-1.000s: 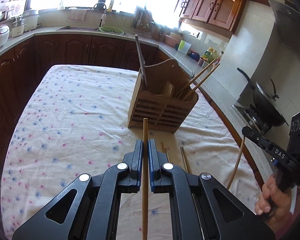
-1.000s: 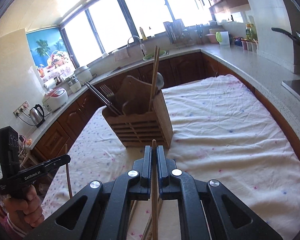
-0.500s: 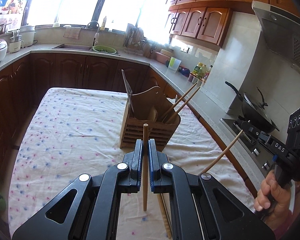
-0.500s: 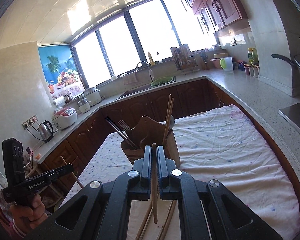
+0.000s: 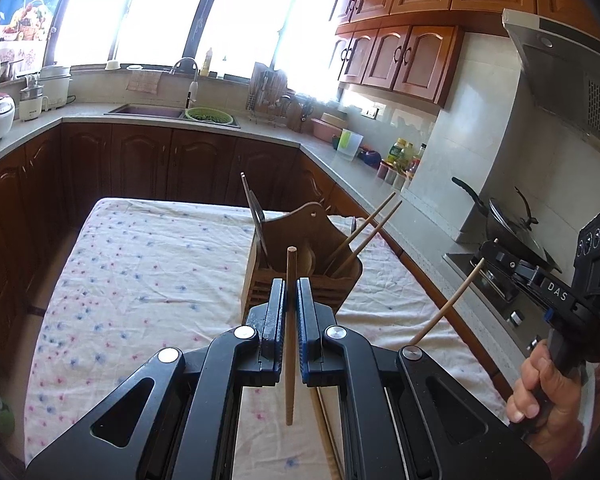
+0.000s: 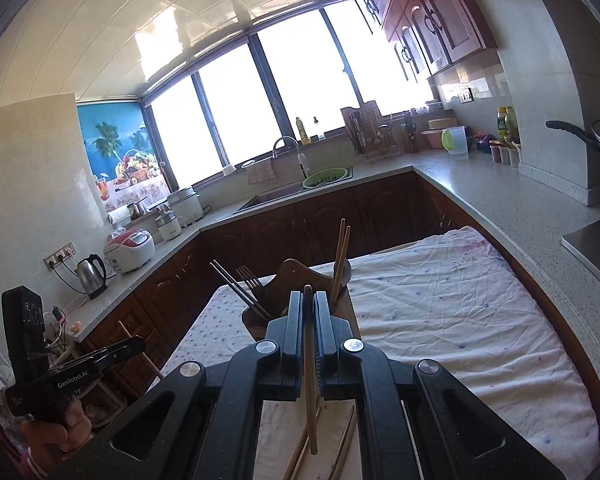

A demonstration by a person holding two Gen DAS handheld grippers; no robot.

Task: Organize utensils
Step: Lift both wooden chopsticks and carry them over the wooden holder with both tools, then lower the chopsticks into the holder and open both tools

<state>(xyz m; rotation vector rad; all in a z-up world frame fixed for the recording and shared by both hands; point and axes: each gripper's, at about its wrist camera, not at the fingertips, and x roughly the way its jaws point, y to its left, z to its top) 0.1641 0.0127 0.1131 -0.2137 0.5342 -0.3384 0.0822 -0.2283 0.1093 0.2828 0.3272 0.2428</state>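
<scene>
Chopstick (image 5: 290, 320) upright in raised left gripper (image 5: 290, 292)

Wooden chopstick (image 5: 290, 332) upright, wooden holder (image 5: 300, 276) behind, perhaps 2 chopsticks (image 5: 363, 236) inside

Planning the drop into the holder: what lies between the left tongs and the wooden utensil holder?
In the left wrist view, only bare floral tablecloth shows between the left tongs, shut on a chopstick, and the wooden utensil holder.

The right gripper (image 6: 307, 312) clamps one wooden chopstick (image 6: 309, 380) upright — above the cloth-covered bench (image 6: 459, 312), just before the wooden utensil holder (image 6: 288, 280).
</scene>
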